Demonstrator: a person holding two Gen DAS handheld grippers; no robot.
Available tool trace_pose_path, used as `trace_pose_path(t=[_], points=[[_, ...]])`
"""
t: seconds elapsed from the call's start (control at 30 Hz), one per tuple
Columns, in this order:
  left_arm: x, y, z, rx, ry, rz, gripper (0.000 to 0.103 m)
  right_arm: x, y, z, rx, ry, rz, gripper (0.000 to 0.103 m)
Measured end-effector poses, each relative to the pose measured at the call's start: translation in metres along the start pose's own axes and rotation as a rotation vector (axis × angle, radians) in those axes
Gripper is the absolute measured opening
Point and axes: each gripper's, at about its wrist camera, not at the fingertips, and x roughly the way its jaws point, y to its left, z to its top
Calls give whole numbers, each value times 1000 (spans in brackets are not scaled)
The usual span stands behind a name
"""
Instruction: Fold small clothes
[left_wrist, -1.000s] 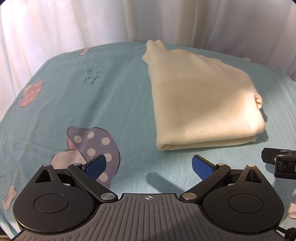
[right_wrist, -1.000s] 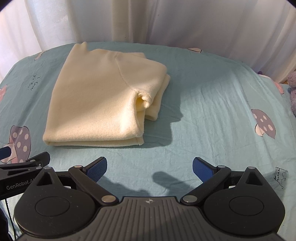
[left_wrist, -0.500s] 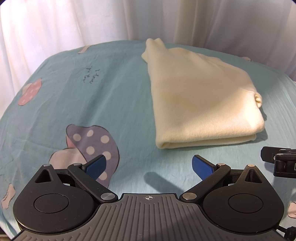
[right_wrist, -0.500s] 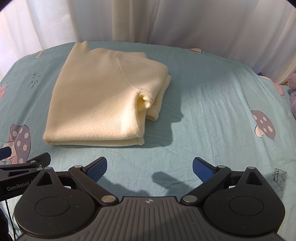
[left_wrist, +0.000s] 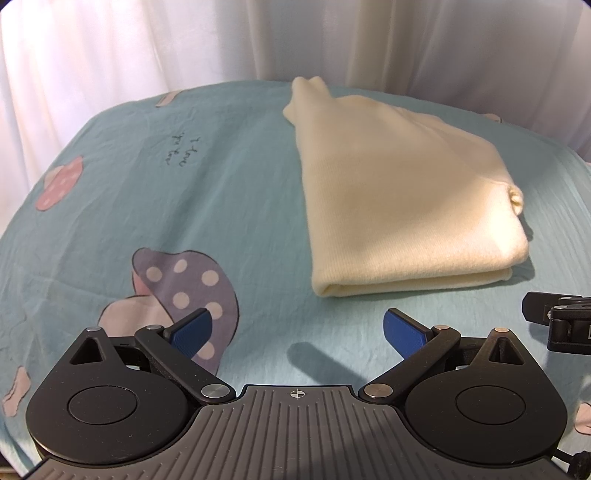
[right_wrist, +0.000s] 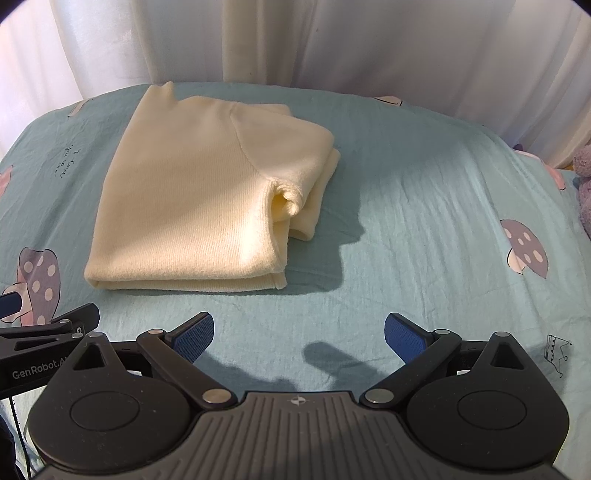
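A cream knit garment lies folded flat on the teal sheet, its thick folded edge toward me. It also shows in the right wrist view, with a rolled cuff at its right side. My left gripper is open and empty, just short of the garment's near left corner. My right gripper is open and empty, just short of the garment's near right corner. Each gripper shows at the edge of the other's view.
The teal sheet bears mushroom prints and small handwriting. White curtains hang behind the bed. A purple plush toy sits at the far right edge.
Both grippers have drawn back very slightly from the garment. The garment has not moved and both stay open.
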Motion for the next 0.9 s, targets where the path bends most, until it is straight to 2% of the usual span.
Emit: trace_pose_path(t=[0.33,0.57,0.9], points=[[-1,1,1,-13,2,-10,102,1,-1,2,-6,-1,0,99],[-1,2,1,-29,-22,-54,102,1,0,2,-6,-1,-5,99],[5,-2,3,-2,-1,-22,102,5,-3,6,-7,-6,-17,99]])
